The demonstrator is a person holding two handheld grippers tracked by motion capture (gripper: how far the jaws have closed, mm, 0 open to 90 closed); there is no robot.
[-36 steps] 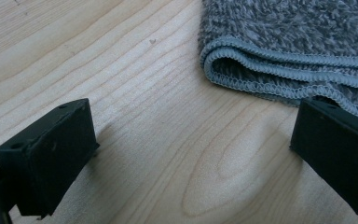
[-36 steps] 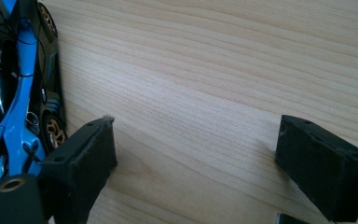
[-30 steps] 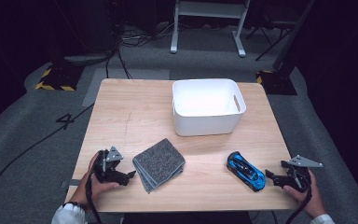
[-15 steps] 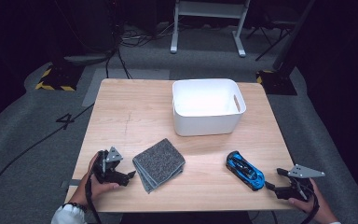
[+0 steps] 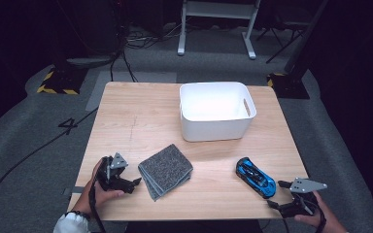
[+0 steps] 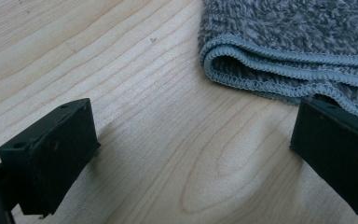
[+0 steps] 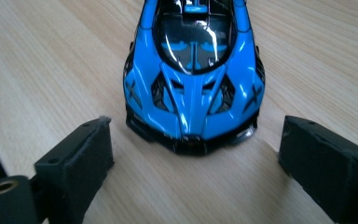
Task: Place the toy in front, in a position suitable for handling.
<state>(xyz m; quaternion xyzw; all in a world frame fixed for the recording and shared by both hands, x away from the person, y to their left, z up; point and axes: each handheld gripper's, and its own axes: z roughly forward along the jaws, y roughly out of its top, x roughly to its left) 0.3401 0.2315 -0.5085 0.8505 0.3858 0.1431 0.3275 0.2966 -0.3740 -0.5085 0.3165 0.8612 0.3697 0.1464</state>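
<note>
The glossy blue toy sports car (image 7: 193, 79) sits on the wooden table (image 5: 141, 126), near-right of the white plastic bin (image 5: 217, 110). It looks rigid, light and slippery; gripping its flanks seems best. The right gripper (image 7: 193, 161) gapes wide before its nose; the left gripper (image 6: 191, 154) is likewise wide beside the folded grey towel (image 6: 298, 51).

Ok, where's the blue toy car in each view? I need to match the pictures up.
High view: the car sits near the table's right front corner, just ahead of the right hand-held gripper.
Right gripper view: the car is top centre, nose toward the camera, just beyond the open jaws.
Left gripper view: not in it; the grey cloth is there.
Shared landmark: the wooden table, under everything.
</note>
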